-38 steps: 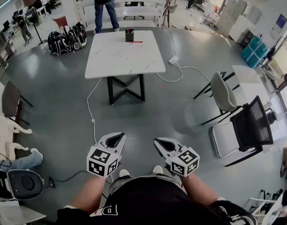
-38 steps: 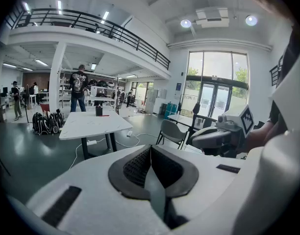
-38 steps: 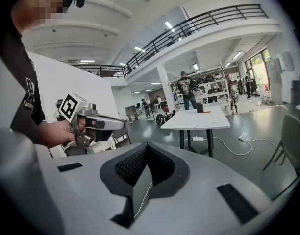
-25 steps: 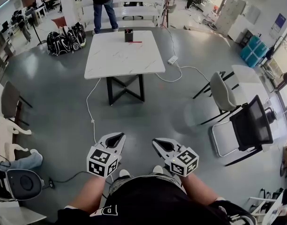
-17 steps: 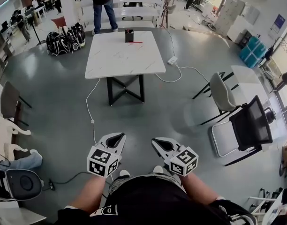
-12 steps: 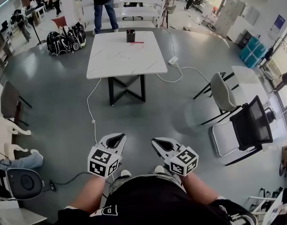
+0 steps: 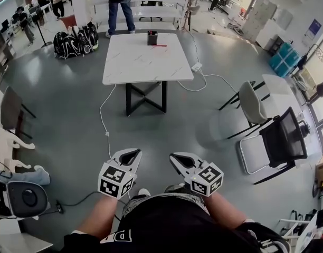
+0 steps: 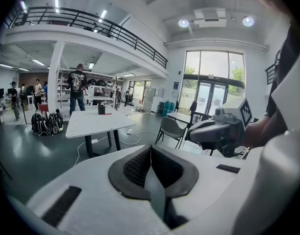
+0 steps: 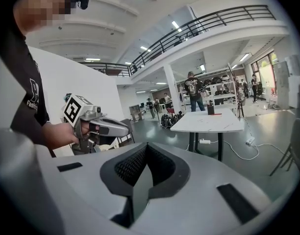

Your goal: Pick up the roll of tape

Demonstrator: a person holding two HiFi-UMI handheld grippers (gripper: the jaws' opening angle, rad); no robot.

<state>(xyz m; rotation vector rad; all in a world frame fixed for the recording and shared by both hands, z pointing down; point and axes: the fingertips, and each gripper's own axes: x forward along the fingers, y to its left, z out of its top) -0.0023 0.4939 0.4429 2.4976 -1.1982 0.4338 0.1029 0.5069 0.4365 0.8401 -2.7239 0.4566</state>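
Observation:
No roll of tape can be made out in any view. A white marble-top table [image 7: 147,62] stands several steps ahead, bearing a small dark holder [image 7: 152,37] and a thin red item [image 7: 161,45] at its far end. My left gripper [image 7: 130,154] and right gripper [image 7: 177,157] are held side by side at waist height, pointing toward the table and far short of it. Both are shut with nothing between the pads. The left gripper view shows its own shut jaws [image 8: 151,155] with the table [image 8: 96,122] beyond; the right gripper view shows the same [image 9: 146,155], table [image 9: 211,123].
A white cable [image 7: 104,115] runs over the grey floor to the table, with a power strip [image 7: 196,67] at its right. Chairs [image 7: 251,107] and a black office chair [image 7: 283,141] stand to the right, bags [image 7: 77,38] and a person [image 7: 119,4] behind the table.
The table has drawn nearer and lower in the head view as the person walks toward it. Both grippers keep their place before the body, still shut.

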